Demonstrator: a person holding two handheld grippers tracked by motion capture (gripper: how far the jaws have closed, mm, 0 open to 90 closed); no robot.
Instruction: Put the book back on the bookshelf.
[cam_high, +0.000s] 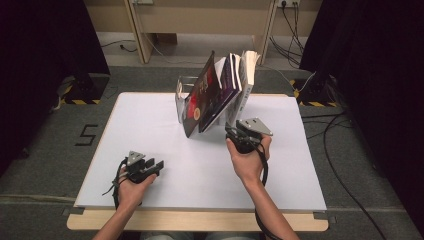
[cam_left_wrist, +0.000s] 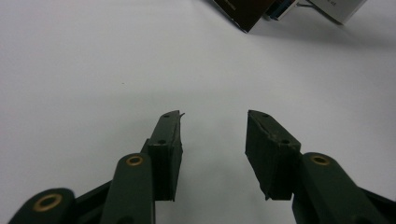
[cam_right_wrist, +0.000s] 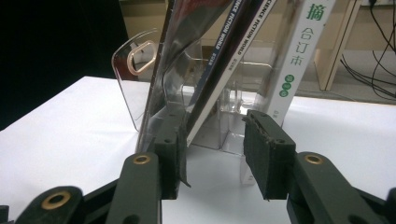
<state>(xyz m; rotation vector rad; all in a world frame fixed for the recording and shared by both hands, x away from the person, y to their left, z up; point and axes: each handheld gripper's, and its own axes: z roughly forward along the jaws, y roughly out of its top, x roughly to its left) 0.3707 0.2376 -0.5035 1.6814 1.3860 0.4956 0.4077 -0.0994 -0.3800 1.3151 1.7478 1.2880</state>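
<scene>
The clear plastic book rack (cam_right_wrist: 140, 60) holds glossy leaning magazines (cam_high: 207, 95), titles cut off. The right gripper (cam_right_wrist: 212, 140), jaws parted and empty, sits at its base; the left gripper (cam_left_wrist: 212, 135), likewise parted and empty, is well apart from it.

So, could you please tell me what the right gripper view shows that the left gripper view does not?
Right gripper view alone: the clear plastic book stand with its cut-out handle, book spines up close, including a white spine with green characters and a dark leaning spine, seen past the open right hand-held gripper.

Left gripper view alone: bare table ahead of the open left hand-held gripper, with just the books' lower corners at the top edge.

Both: the white table, books, two black jaws apart, holding nothing.
</scene>
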